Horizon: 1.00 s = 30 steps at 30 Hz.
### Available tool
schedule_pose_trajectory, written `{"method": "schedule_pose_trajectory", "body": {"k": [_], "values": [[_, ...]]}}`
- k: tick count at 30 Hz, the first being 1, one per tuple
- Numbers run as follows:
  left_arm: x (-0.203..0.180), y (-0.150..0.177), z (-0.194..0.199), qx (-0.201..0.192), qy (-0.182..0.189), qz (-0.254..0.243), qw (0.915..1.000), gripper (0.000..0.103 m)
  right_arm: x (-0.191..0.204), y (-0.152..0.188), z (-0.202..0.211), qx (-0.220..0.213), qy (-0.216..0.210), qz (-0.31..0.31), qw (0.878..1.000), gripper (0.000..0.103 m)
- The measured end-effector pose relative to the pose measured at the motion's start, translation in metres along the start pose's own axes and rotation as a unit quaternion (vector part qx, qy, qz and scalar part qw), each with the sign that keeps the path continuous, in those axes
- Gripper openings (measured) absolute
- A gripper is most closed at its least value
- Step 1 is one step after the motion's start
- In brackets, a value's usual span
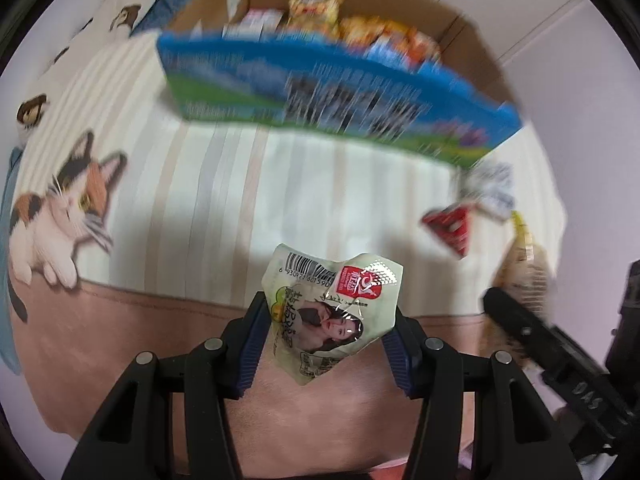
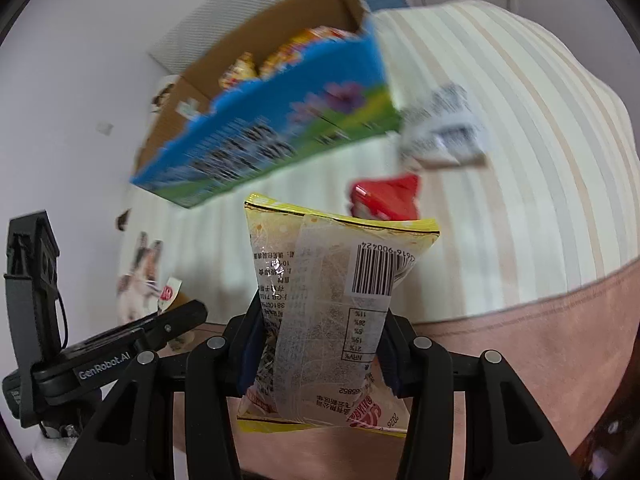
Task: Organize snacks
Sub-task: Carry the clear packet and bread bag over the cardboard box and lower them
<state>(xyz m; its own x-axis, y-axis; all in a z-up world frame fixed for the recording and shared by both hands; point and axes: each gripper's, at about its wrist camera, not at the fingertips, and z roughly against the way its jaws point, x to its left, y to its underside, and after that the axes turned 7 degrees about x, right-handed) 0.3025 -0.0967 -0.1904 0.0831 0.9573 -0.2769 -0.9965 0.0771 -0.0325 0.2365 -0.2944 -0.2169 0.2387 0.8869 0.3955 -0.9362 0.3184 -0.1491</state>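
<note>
My left gripper (image 1: 326,344) is shut on a small pale green snack packet (image 1: 332,312) with a woman's face and a barcode, held above the bed. My right gripper (image 2: 318,344) is shut on a yellow-edged clear snack bag (image 2: 332,312) with a barcode; the bag also shows in the left wrist view (image 1: 520,280). An open cardboard box (image 1: 320,92) with a blue and green printed side stands on the bed ahead of both grippers and holds several snack packs (image 1: 352,24). The box also shows in the right wrist view (image 2: 260,136).
A red packet (image 2: 386,198) and a white packet (image 2: 444,128) lie on the striped bedspread (image 2: 520,152) right of the box. A cat print (image 1: 64,208) is on the bedspread at left. White wall and cupboard doors (image 1: 520,12) are behind.
</note>
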Motion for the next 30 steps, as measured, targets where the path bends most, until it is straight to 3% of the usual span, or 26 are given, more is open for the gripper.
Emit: {"method": "schedule_pose_trajectory", "body": {"k": [9, 15, 23, 30], "values": [[-0.022, -0.068, 0.079, -0.062, 0.042, -0.033, 0.9966, 0.051, 0.045, -0.065, 0.054, -0.046, -0.032, 0.054, 0.997, 0.051], [-0.032, -0.156, 0.095, -0.078, 0.024, -0.051, 0.9953, 0.051, 0.073, -0.139, 0.066, -0.068, -0.023, 0.087, 0.994, 0.051], [-0.019, -0.272, 0.067, -0.031, -0.011, -0.049, 0.9982, 0.051, 0.099, -0.243, 0.019, -0.039, -0.006, 0.099, 0.994, 0.051], [0.012, -0.320, 0.014, 0.024, -0.021, -0.027, 0.9991, 0.051, 0.104, -0.301, -0.048, 0.009, 0.012, 0.091, 0.996, 0.051]]}}
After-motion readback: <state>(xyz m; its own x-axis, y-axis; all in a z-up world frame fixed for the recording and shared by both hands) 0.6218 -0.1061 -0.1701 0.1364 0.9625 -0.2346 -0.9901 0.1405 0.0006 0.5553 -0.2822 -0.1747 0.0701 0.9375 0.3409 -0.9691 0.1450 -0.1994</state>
